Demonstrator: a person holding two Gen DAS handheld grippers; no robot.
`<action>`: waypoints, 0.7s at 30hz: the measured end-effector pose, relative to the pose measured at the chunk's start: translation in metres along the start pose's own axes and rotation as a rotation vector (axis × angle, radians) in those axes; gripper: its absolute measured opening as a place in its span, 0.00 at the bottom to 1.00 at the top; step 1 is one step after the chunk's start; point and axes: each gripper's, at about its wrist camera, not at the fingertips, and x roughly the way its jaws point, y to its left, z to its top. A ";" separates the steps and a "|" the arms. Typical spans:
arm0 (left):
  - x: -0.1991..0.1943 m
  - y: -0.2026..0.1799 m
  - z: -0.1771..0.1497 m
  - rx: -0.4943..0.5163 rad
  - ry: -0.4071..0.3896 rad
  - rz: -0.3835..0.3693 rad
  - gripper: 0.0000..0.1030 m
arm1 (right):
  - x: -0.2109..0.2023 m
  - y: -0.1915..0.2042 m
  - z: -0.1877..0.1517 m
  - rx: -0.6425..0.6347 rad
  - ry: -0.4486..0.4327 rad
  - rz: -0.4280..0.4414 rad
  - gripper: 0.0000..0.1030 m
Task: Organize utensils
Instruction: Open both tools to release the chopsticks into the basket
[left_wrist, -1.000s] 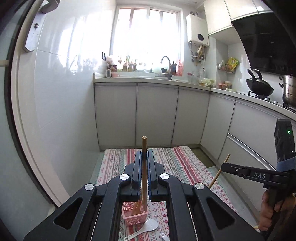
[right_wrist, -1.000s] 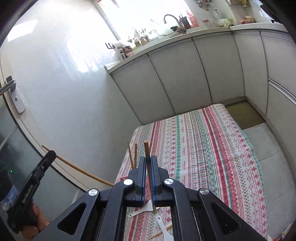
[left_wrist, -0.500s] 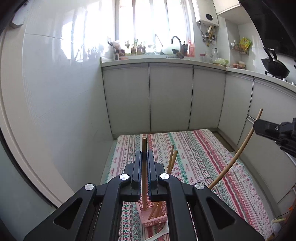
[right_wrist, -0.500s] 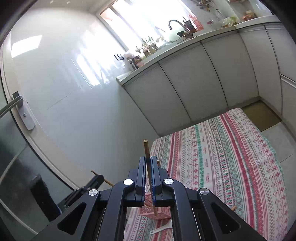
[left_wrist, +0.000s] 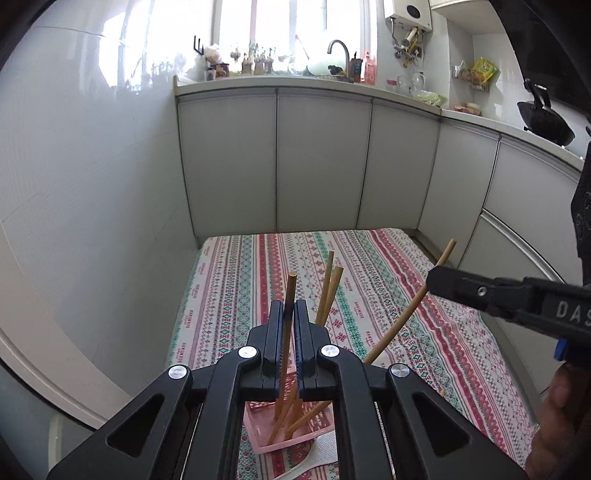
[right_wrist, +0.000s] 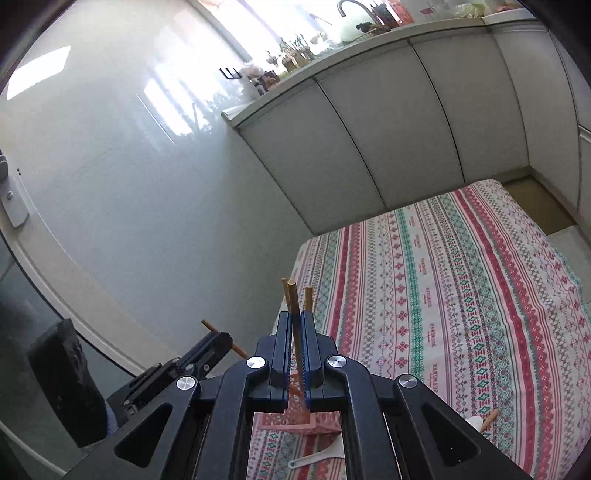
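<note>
My left gripper (left_wrist: 288, 306) is shut on a wooden chopstick (left_wrist: 291, 284) that stands nearly upright, its lower end down inside the pink basket (left_wrist: 266, 441). Two more chopsticks (left_wrist: 330, 280) lean in that basket. My right gripper (right_wrist: 295, 317) is shut on another wooden chopstick (right_wrist: 292, 295), held just above the pink basket (right_wrist: 295, 421). In the left wrist view the right gripper (left_wrist: 434, 282) comes in from the right with its chopstick (left_wrist: 402, 317) slanting down toward the basket. The left gripper (right_wrist: 218, 339) shows low on the left in the right wrist view.
The basket sits on a striped patterned cloth (right_wrist: 461, 295) on a low surface. A white spoon (right_wrist: 321, 458) lies in front of the basket; another spoon (right_wrist: 474, 422) and a chopstick (right_wrist: 489, 417) lie to the right. White wall left, cabinets (left_wrist: 321, 166) behind.
Both grippers have come down and forward toward the pink basket, each keeping its chopstick. The right gripper has drawn closer to the left one.
</note>
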 end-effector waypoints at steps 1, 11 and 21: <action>0.000 -0.001 0.000 -0.005 0.000 -0.012 0.07 | 0.003 -0.001 -0.001 0.004 0.011 0.002 0.05; -0.009 -0.002 -0.001 -0.040 0.042 -0.079 0.35 | -0.009 -0.012 -0.002 0.028 0.057 -0.006 0.17; -0.023 0.002 -0.026 -0.089 0.271 -0.127 0.67 | -0.033 -0.047 -0.015 0.012 0.193 -0.154 0.17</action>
